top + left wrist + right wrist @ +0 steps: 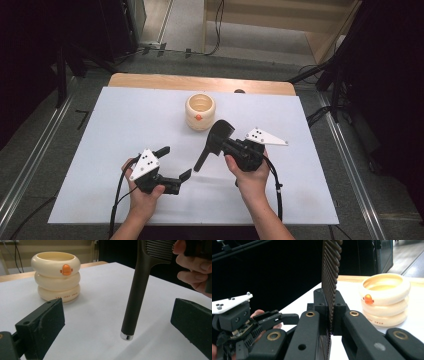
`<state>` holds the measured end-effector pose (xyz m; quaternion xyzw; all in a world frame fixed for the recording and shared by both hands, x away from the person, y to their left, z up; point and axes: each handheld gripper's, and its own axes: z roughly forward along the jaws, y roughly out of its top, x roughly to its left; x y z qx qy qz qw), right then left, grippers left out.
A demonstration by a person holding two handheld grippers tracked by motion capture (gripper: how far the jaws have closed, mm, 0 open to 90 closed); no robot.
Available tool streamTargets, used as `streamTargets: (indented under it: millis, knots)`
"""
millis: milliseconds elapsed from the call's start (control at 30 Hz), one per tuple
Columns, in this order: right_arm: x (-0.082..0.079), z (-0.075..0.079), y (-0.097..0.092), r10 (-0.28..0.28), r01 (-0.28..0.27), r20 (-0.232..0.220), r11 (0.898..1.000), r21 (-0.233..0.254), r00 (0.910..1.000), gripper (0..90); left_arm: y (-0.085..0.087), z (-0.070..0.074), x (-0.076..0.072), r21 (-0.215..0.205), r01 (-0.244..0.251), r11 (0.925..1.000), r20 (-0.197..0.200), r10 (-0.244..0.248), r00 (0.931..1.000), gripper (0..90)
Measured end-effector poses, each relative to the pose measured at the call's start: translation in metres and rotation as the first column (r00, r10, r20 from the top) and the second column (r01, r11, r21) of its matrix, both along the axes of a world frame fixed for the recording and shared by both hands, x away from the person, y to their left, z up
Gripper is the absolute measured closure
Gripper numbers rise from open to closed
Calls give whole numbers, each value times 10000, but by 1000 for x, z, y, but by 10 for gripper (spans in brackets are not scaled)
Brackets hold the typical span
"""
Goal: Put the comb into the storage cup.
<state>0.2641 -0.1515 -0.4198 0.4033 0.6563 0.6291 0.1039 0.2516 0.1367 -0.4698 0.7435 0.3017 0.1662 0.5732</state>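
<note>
White table with a cream ringed holder beyond both sets of jaws — right gripper clamped tight on a black comb's toothed head, left gripper spread wide, comb handle hanging between its jaws, untouched

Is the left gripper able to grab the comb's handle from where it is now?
Probably yes. The left gripper is open, the comb's handle hangs between its jaws, and nothing sits in between.
</note>
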Motion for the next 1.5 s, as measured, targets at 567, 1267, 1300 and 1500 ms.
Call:
streamTargets:
  millis: [567,1267,1300,1500]
  knots:
    - [4,8,-1,9,6,519,9996,-281,9987,846,39,-3,-2,-37,-598,9982,191,598,9980,0]
    - [7,11,-7,106,-75,815,9992,-380,9966,846,80,-8,-8,301,-1118,9933,440,1104,9929,0]
    - [7,11,-7,111,-81,805,9993,-378,9967,846,82,-8,-8,258,-1156,9930,463,1144,9924,0]
    - [9,12,-11,5,33,879,9991,-422,9961,846,94,-8,-10,258,-1368,9903,465,1356,9897,0]
